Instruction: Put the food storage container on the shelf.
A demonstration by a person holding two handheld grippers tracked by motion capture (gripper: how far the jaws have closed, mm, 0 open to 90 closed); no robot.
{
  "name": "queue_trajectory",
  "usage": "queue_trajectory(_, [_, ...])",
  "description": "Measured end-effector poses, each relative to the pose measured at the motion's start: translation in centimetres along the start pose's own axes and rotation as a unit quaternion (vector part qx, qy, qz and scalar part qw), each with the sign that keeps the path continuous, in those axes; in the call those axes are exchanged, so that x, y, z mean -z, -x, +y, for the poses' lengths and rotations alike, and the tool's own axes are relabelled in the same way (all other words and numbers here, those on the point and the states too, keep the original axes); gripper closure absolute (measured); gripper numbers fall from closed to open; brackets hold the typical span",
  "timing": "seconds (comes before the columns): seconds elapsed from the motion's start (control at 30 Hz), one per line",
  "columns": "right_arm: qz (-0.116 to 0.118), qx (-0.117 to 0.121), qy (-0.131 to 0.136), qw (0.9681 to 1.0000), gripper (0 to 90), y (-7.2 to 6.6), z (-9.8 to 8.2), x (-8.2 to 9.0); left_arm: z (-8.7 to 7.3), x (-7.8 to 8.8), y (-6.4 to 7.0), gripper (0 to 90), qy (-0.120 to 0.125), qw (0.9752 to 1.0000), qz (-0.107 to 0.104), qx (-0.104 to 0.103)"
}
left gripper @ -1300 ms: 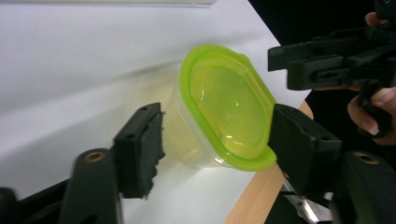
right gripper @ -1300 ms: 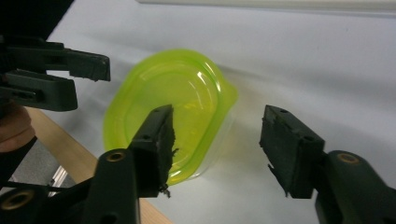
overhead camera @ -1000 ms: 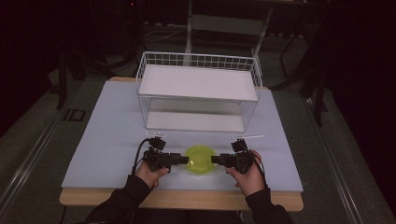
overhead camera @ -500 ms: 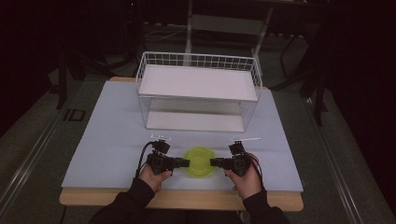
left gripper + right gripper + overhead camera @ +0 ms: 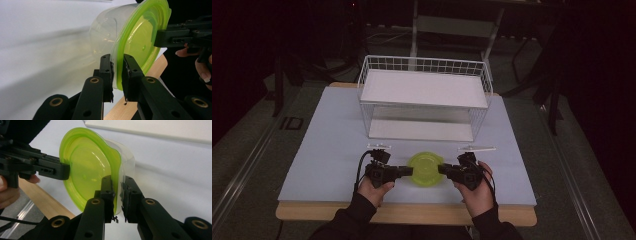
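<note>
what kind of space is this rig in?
Looks like a lab or recording studio, not a home. A lone table topped with a plain pale mat stands in a dark room, bearing just a white wire rack and a green-lidded container. Bare stands loom behind.

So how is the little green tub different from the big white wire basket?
The tub has a round green lid and clear solid walls; the wire basket is white, boxy and made of open mesh. The tub is much smaller than the basket. The tub is pinched at its rim by the left gripper and right gripper, whose jaws have just been closing; the basket stands untouched farther back. Both are over the same pale table.
</note>
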State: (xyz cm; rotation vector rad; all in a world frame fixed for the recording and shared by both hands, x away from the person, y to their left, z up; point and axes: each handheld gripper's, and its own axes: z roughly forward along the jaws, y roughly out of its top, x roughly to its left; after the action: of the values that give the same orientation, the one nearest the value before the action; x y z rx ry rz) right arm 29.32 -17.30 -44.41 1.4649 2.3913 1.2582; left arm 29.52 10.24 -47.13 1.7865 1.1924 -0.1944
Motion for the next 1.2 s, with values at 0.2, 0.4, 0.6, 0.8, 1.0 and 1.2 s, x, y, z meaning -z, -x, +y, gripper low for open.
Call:
queue_trajectory(0.2, [0.011, 0.004, 0.028, 0.9995, 80.7, -0.9, 0.9, 1.2, 1.3, 1.8, 1.1, 81.3, 0.013, 0.9998, 0.004, -0.014])
queue_trajectory(0.4, [0.015, 0.015, 0.048, 0.9987, 80.6, -1.9, 2.2, 2.1, 2.4, 3.4, 1.6, 81.4, 0.031, 0.9992, -0.003, -0.025])
queue_trajectory(0.6, [0.014, 0.029, 0.064, 0.9974, 80.6, -2.9, 3.7, 3.0, 3.7, 4.9, 2.2, 81.5, 0.041, 0.9987, -0.003, -0.030])
queue_trajectory(0.8, [0.015, 0.036, 0.079, 0.9961, 80.7, -3.8, 5.2, 3.9, 5.0, 6.3, 2.8, 81.5, 0.056, 0.9979, -0.007, -0.034])
queue_trajectory(1.0, [0.013, 0.046, 0.092, 0.9946, 80.7, -4.6, 7.3, 5.0, 6.8, 7.6, 3.5, 81.6, 0.069, 0.9968, -0.008, -0.039])
queue_trajectory(1.2, [0.017, 0.045, 0.104, 0.9934, 80.6, -5.2, 9.4, 5.7, 8.9, 9.0, 4.4, 81.6, 0.075, 0.9961, 0.003, -0.047])
